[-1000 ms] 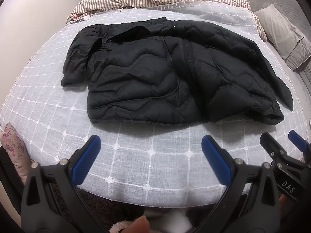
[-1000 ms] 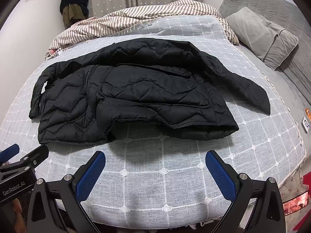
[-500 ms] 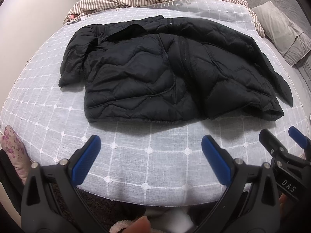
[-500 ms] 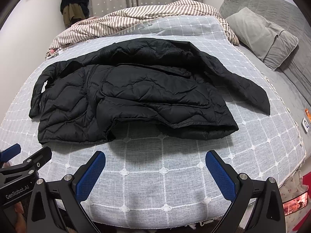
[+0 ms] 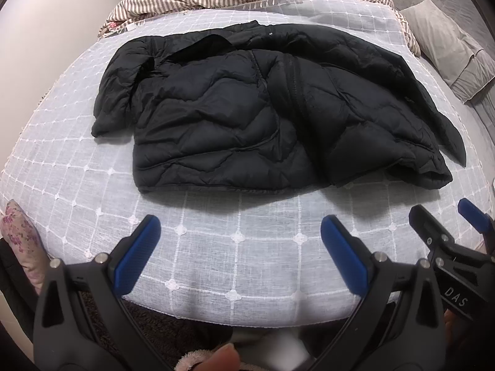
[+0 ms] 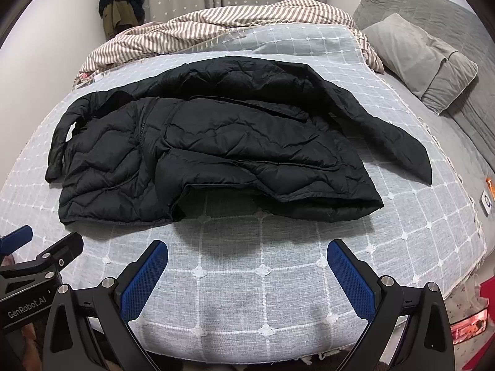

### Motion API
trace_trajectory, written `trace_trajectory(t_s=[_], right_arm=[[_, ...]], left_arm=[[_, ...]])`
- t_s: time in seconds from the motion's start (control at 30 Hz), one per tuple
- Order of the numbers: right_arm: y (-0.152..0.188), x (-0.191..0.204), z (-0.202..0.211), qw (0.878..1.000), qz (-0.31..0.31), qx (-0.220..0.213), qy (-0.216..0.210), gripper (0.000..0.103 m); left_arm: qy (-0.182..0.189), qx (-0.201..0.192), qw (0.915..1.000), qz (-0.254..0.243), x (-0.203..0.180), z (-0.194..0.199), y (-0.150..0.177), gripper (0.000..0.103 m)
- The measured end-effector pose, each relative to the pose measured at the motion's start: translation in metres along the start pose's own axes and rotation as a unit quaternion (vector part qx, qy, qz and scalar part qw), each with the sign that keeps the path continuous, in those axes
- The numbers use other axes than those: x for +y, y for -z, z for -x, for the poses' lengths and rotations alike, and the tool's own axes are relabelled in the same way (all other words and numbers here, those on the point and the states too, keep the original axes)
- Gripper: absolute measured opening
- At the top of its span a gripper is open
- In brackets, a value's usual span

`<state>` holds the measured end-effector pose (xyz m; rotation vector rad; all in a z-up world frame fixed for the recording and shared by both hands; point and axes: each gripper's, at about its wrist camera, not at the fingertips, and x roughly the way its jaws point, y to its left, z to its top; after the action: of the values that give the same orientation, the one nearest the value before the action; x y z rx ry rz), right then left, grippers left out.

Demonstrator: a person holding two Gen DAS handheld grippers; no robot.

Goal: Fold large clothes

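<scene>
A black quilted puffer jacket [image 5: 247, 117] lies spread on the bed, front up, collar at the far side, hem toward me. Its right front panel is rumpled and lifted at the hem [image 6: 278, 198]. One sleeve lies at the left [image 5: 114, 99], the other trails off to the right [image 6: 399, 142]. My left gripper [image 5: 241, 235] is open and empty, above the bed's near edge, short of the hem. My right gripper [image 6: 247, 259] is open and empty, also short of the hem. Each gripper shows in the other's view, the right one [image 5: 448, 225] and the left one [image 6: 40, 247].
The bed is covered by a grey spread with a white grid [image 5: 241, 266]. A striped blanket [image 6: 216, 27] is bunched at the far side. A grey pillow [image 6: 423, 58] lies at the right. Dark clothes [image 6: 120, 3] hang by the curtain.
The left gripper's view has shifted a little lower and back over the last second, so the jacket sits slightly farther up. The right gripper has barely moved. Both stay open.
</scene>
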<state>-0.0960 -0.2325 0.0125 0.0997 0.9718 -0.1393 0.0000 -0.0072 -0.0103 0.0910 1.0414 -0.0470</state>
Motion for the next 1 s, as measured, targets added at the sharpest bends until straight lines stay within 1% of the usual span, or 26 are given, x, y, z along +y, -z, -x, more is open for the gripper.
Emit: trace_trajectory(t_s=[1.0], right_arm=[[-0.003, 0.011, -0.004, 1.000, 0.015, 0.003, -0.001, 0.103]], left_arm=[[0.000, -0.003, 1.0000, 0.000, 0.008, 0.000, -0.004, 0.103]])
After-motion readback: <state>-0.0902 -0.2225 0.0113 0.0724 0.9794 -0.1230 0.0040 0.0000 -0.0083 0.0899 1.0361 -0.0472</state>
